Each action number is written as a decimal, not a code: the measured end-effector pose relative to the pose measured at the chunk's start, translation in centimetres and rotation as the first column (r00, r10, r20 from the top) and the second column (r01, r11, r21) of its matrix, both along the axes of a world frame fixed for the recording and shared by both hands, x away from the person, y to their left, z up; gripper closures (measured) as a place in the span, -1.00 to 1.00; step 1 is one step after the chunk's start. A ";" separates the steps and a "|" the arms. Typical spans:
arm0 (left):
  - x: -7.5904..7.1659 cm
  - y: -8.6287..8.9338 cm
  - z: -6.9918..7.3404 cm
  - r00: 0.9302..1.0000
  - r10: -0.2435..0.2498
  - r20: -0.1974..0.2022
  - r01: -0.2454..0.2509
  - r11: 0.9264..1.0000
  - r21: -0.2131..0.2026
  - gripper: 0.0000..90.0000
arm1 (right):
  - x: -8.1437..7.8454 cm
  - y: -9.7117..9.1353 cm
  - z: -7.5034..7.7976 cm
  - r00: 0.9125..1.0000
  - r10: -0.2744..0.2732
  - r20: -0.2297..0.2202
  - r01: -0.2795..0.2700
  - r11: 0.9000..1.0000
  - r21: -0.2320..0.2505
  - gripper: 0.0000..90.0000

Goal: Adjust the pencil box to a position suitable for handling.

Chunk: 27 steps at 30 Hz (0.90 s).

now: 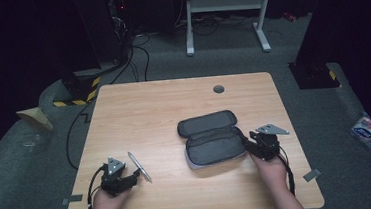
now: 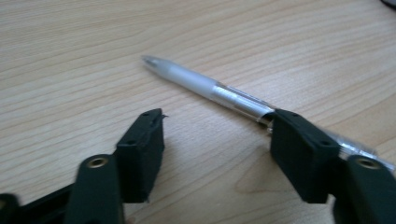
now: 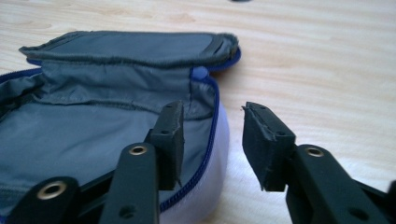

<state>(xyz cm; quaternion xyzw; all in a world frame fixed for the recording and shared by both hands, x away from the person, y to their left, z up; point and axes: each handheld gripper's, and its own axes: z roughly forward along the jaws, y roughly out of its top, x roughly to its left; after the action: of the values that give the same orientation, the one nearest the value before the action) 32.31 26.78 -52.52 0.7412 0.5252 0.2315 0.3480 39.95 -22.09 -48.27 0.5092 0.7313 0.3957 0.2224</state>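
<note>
Pick-up step, by my reading: left gripper stood with jaws parted astride the clear plastic pen lying near-left on the wooden table, not yet pinched; right gripper, jaws parted, straddled the open grey zip pencil case's right rim; next, left should close and lift

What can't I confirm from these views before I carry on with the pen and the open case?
- Pen: its rear end is hidden behind the left gripper jaw in the left gripper view; whether that jaw touches it is unclear.
- Pencil case: cut off by the left and bottom edges in the right gripper view; the near jaw of the right gripper covers part of the zip edge.
- Case contents: too small and dark in the high view.
</note>
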 end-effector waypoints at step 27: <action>1.8 -13.4 4.3 0.979 -0.163 0.125 0.184 0.967 -0.179 0.41 | -2.2 -0.1 -1.9 0.999 0.038 0.018 -0.039 0.998 0.043 0.75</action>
<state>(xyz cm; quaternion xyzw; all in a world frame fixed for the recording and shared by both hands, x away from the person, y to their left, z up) 34.14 13.37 -48.20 0.7342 0.4582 0.1893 0.4639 37.70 -22.14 -50.17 0.4960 0.7303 0.4200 0.2101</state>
